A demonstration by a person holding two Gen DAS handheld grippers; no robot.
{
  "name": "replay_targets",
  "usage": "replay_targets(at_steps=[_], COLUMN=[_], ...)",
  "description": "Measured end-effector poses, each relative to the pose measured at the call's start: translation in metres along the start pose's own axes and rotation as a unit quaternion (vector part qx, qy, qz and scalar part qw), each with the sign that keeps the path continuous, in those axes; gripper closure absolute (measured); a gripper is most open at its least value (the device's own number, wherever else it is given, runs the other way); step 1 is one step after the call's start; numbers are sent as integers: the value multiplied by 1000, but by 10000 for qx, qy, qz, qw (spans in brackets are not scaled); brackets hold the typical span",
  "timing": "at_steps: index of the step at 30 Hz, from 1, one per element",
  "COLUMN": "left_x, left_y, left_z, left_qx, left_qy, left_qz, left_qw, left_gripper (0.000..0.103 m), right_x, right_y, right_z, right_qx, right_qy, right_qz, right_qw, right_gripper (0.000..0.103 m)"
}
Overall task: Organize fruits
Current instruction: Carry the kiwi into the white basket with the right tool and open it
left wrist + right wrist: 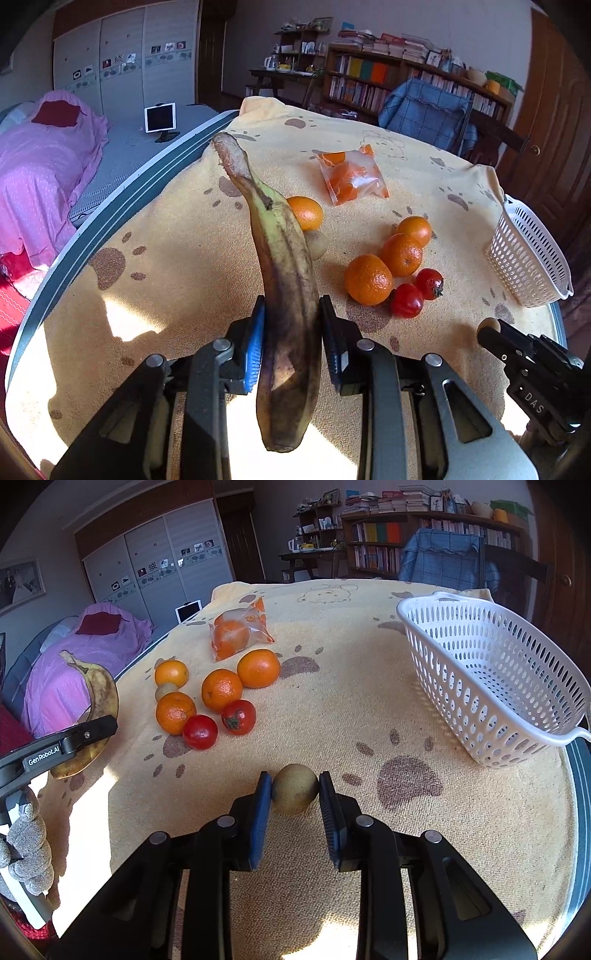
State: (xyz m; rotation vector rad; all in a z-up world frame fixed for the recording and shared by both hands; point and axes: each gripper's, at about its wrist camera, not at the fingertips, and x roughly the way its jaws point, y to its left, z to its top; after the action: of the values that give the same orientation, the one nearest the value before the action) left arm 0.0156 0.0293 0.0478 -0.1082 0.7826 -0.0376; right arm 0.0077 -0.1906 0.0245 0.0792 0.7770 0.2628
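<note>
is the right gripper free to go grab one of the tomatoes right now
Probably not yet: the right gripper is shut on a kiwi. The tomatoes lie uncovered on the cloth, so the path looks free once the kiwi is released.

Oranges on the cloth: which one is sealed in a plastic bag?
The farthest one, the bagged orange, lies alone behind the loose oranges, inside a clear plastic bag with orange print.

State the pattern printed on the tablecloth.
Brown paw prints on the yellow tablecloth, clearest in the right wrist view.
</note>
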Motion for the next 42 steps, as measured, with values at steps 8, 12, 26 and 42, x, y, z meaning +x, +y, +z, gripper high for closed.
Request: replay_targets(at_steps=[8,12,26,42], left_x=[-9,-12,-23,-30], left_y=[-2,-1,5,-11], left_z=[0,-1,-5,-4], left_qx=[1,-7,-101,60], left_qy=[-38,-61,-164,-221], left_qz=[-33,10,122,-18], left_qw=[10000,10000,9997,9997], left_gripper=[74,74,74,74], right_x=[-4,-7,-33,-94], right_y=[0,0,-4,-89], right_z=[-1,-1,7,54], right_qx=[1,19,194,799], right_qy=[-65,-125,-351,-1301], right_qz=[-11,-12,170,-908], right_qw=[10000,9999,9991,9841], right_gripper=[76,76,76,76])
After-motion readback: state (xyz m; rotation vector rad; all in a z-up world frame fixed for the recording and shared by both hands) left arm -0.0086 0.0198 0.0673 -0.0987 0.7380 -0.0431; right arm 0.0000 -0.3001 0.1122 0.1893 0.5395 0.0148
